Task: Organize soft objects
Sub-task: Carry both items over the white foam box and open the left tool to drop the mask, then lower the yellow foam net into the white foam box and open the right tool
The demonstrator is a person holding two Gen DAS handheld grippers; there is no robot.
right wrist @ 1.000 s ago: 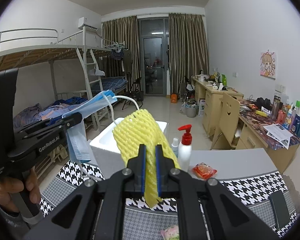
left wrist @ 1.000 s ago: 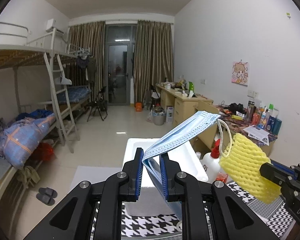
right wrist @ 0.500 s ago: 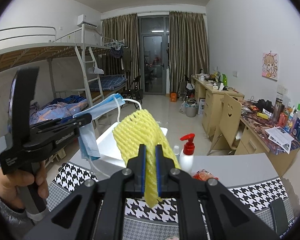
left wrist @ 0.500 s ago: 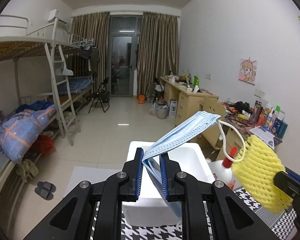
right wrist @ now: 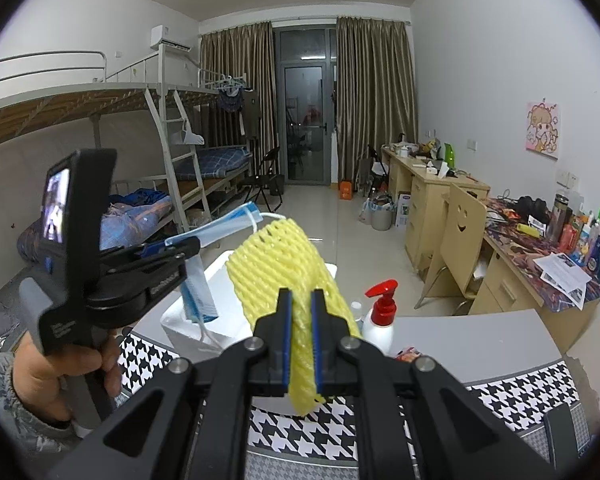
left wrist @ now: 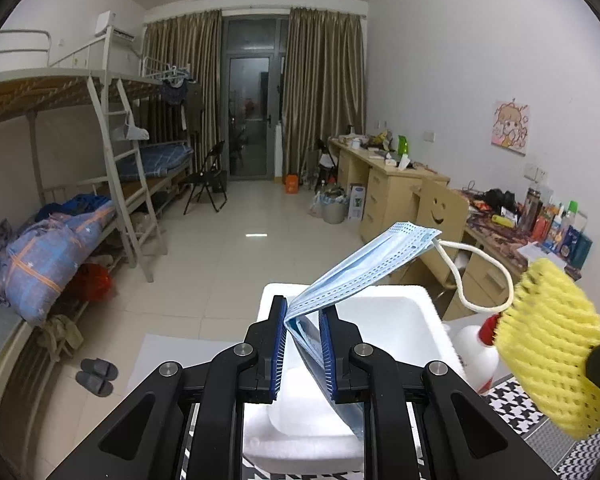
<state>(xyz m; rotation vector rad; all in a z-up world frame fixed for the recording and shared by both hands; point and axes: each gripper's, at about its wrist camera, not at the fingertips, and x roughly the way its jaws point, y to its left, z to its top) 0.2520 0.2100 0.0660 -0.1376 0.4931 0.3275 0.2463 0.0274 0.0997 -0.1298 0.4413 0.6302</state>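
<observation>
The left tool is pinching a folded blue face mask, holding it in the air above the open white foam box with its ear loop dangling. To the right, the right tool is clamping a yellow foam net sleeve just beside the mask, above the box and the houndstooth-patterned tabletop. A red-capped pump bottle is standing behind it.
</observation>
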